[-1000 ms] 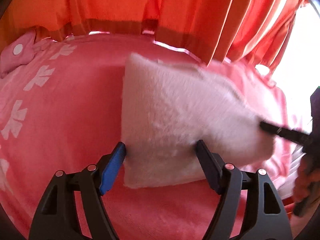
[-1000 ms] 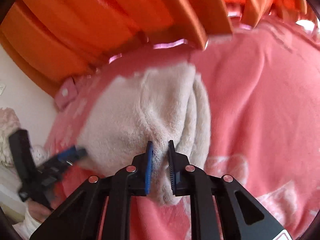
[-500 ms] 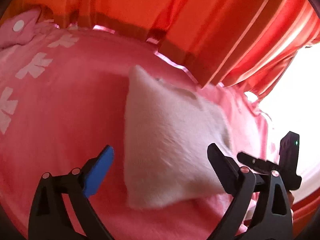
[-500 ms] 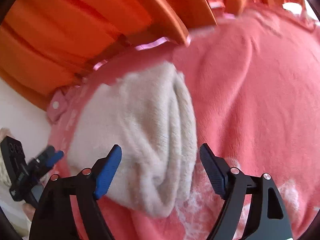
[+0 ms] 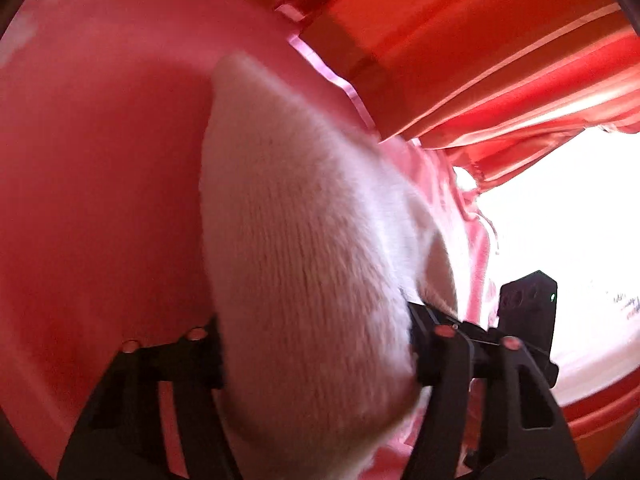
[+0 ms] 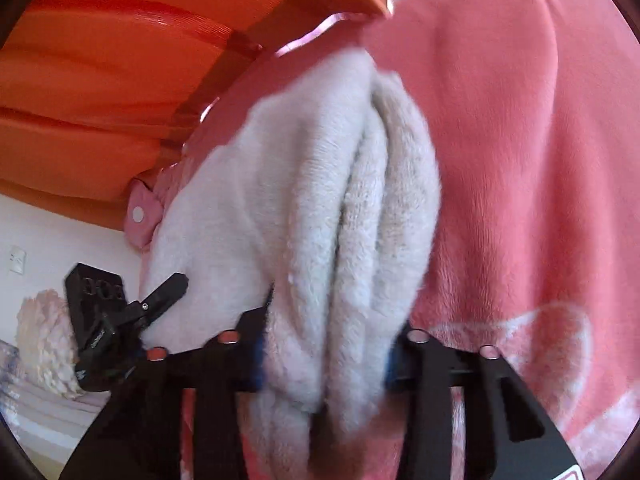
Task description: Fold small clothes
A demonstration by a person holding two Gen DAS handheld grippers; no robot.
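A folded, fluffy white garment [image 5: 312, 264] lies on the pink blanket [image 5: 100, 184]. My left gripper [image 5: 316, 344] is open, its jaws wide apart around the garment's near end; the fabric hides the fingertips. My right gripper [image 6: 324, 356] is open too, its jaws straddling the thick stacked folds of the garment [image 6: 320, 200] from the opposite end. Each gripper shows in the other's view: the right one at the garment's far side [image 5: 524, 320], the left one at the garment's left edge [image 6: 120, 312].
Orange-red curtains [image 5: 460, 40] hang behind the bed. A bright window [image 5: 560, 220] is at the right. A pink pillow corner with a white dot [image 6: 140, 216] lies at the blanket's edge. A white wall and a pale fluffy bundle [image 6: 44, 340] are at the left.
The right gripper let go of the fold and opened. Both open grippers then pushed forward, so the garment now sits deep between each pair of jaws.
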